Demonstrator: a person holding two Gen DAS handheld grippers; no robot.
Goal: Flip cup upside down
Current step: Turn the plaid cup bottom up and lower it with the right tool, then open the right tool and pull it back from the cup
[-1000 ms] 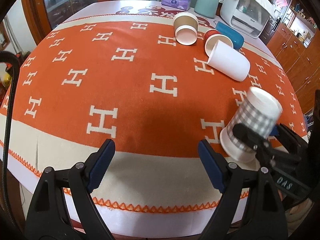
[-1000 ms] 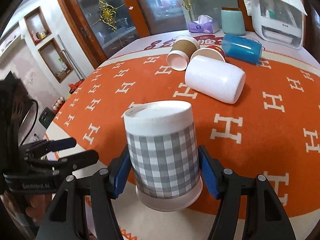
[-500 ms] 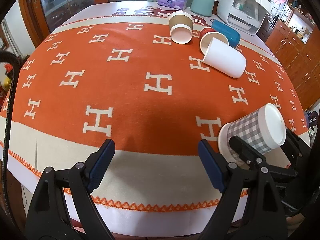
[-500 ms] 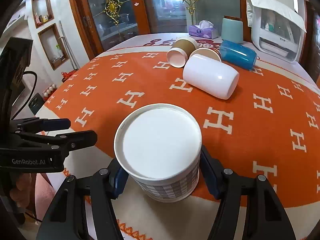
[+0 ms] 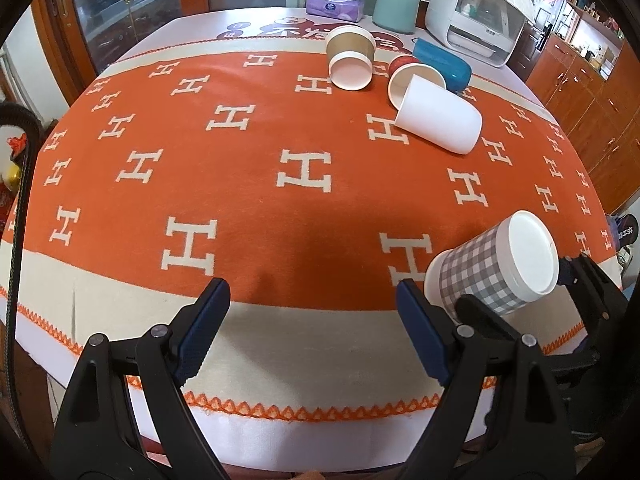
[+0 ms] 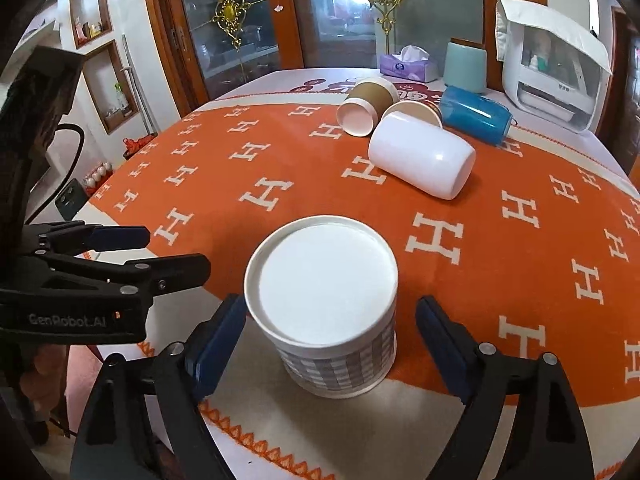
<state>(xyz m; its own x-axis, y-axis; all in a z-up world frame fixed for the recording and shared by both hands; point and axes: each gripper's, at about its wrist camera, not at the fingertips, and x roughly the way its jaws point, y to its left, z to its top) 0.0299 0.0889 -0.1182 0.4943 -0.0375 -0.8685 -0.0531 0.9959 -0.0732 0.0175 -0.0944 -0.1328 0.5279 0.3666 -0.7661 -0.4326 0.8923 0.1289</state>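
A grey-and-white checked paper cup (image 6: 328,312) stands upside down on the cream border of the orange cloth, its white base facing up. My right gripper (image 6: 324,344) is open, its blue pads apart from the cup on both sides. In the left wrist view the cup (image 5: 496,264) shows at the lower right, with the right gripper's black fingers (image 5: 480,316) around it. My left gripper (image 5: 312,332) is open and empty above the cloth's near edge, to the left of the cup.
A white cup (image 5: 438,118), a brown paper cup (image 5: 350,62), a red-banded paper cup (image 5: 412,76) and a blue cup (image 5: 442,66) lie on their sides at the far right. A tissue box (image 5: 335,2), a teal canister (image 5: 396,8) and a white appliance (image 5: 480,20) stand behind.
The right gripper set the checked cup down mouth-first on the cloth and then opened, letting go of it. The left gripper stayed open and almost still.
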